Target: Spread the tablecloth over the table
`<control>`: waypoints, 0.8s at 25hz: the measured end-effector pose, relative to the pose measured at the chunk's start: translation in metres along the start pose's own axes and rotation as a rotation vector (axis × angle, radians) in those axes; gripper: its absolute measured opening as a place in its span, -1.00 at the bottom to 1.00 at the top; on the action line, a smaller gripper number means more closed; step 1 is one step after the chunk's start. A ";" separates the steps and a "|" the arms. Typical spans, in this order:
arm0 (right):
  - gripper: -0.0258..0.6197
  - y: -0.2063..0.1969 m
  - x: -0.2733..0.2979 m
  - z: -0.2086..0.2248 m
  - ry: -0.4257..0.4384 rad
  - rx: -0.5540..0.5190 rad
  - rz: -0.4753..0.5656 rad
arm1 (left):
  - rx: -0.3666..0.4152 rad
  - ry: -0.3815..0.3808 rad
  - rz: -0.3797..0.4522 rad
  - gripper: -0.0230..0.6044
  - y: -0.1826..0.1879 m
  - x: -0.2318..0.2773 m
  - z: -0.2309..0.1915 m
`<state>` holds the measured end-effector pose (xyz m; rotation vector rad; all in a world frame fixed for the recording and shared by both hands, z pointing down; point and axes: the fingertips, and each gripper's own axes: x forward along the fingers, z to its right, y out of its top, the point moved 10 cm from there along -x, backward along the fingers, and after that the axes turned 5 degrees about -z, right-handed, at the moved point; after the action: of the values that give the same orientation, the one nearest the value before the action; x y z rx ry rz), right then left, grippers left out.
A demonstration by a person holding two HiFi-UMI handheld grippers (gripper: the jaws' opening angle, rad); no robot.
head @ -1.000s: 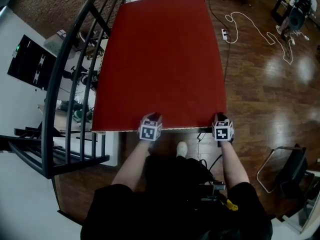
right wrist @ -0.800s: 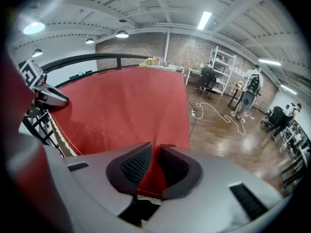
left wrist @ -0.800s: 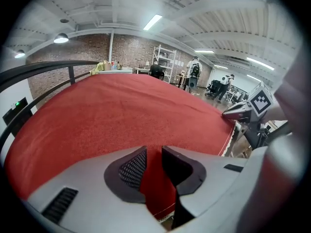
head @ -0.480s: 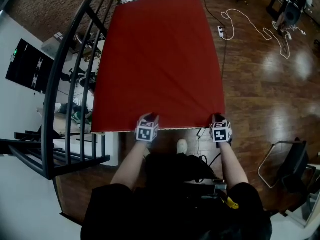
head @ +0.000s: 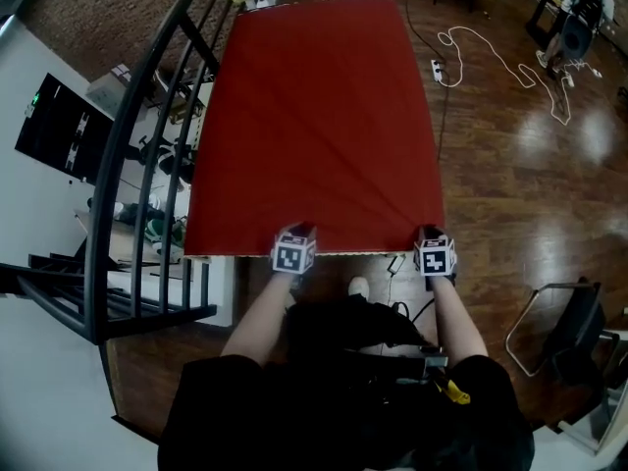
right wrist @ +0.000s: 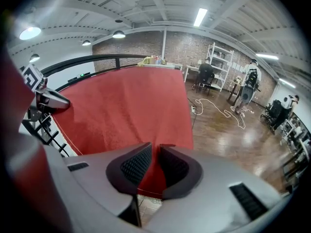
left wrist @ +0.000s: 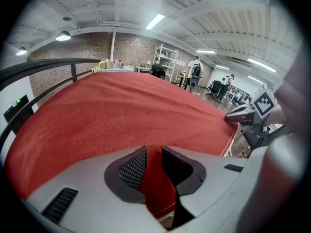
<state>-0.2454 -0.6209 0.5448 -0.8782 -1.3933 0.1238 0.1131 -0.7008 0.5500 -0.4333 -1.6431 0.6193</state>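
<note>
Head view | left claw (head: pixel 297 232), right claw (head: pixel 429 232) clamp tablecloth (head: pixel 314 116) edge

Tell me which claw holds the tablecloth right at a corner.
The right claw: it pinches the near right corner of the tablecloth, while the left claw grips partway along the near edge, well short of the left corner.

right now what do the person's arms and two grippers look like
Left gripper and right gripper: pale grey moulded shells, dark jaws with mesh-textured pads, each carrying a white cube of black square markers. The person wears black short sleeves.
</note>
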 end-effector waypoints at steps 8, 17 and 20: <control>-0.73 0.001 0.000 -0.002 -0.029 0.002 -0.029 | -0.015 -0.026 0.018 -0.62 -0.018 -0.010 -0.005; -0.73 0.004 -0.002 0.001 -0.015 0.035 -0.028 | -0.104 -0.055 0.102 -0.61 -0.004 -0.021 -0.015; -0.73 0.006 -0.004 0.010 -0.027 0.064 0.032 | -0.102 -0.028 0.206 -0.61 0.018 -0.034 -0.024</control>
<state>-0.2532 -0.6147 0.5371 -0.8490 -1.3934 0.2046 0.1412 -0.7037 0.5142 -0.6774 -1.6740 0.6984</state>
